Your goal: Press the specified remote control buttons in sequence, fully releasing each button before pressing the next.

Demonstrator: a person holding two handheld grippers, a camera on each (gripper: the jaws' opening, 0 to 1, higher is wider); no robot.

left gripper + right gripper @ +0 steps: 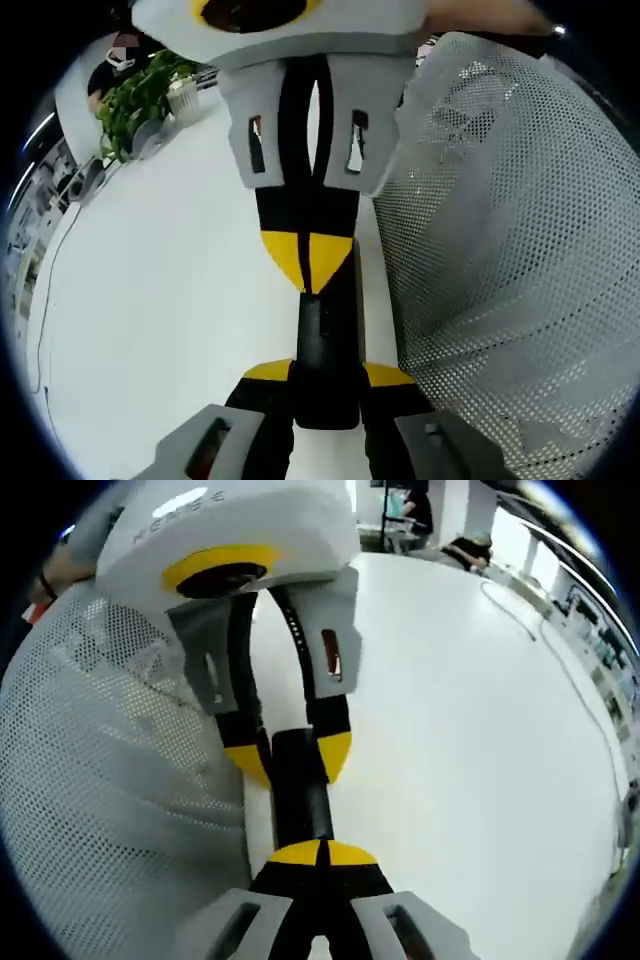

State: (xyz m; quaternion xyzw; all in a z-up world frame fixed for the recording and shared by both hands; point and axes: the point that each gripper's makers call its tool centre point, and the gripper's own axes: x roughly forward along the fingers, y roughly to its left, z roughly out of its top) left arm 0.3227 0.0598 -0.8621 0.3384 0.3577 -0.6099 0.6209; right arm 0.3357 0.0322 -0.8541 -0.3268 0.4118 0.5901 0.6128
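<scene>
Two tongs mid-frame: left gripper (328, 378) pinching remote (322, 330) by long edges, right gripper (320, 855) pressed together; likely rigid, light, slick.

Left hand-held gripper (325, 385) clamped on the near end of a black bar, yellow tips either side. Right hand-held gripper (320, 853) facing it from opposite, yellow tips pressed together, touching the bar's other end.

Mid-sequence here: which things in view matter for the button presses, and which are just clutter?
Job: slim black remote control; left gripper clamping it; right gripper, shut.
Lying about: leafy green potted plant; white perforated mesh; thin cable.
</scene>
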